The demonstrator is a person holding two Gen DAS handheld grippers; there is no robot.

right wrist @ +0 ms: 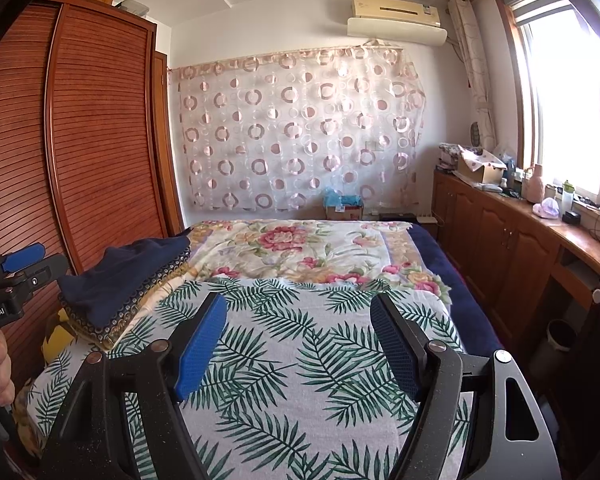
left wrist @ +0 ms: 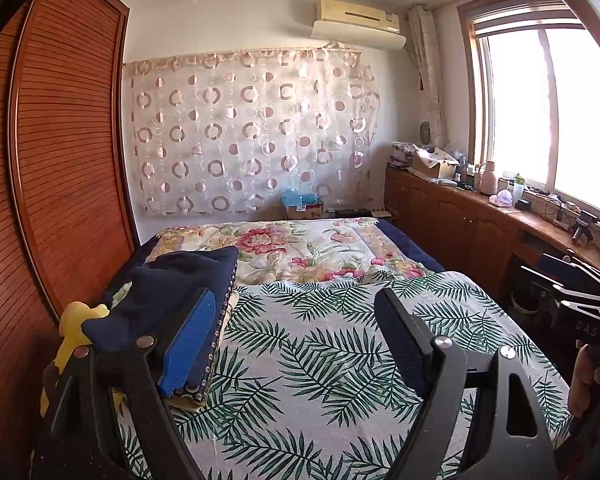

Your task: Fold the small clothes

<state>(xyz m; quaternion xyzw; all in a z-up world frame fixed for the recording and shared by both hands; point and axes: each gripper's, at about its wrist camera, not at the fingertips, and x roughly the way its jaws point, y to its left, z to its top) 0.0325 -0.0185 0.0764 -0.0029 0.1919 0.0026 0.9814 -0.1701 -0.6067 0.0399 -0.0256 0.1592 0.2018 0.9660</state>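
A bed fills the middle of the room, spread with a flowered quilt at its far end and a palm-leaf sheet at the near end. A louvred wooden wardrobe stands along its left side, and a worktop crowded with bottles and boxes runs under the window on the right.

At the left edge of the bed, where the quilt and the sheet meet, sits a stack of folded clothes, a dark navy piece on top and patterned layers beneath.

The left tongs gape wide with nothing between them; the blue-padded left finger stands in front of the stack, though whether it touches the stack cannot be told. The right tongs are spread just as wide over the palm-leaf sheet, gripping nothing and well clear of the stack.
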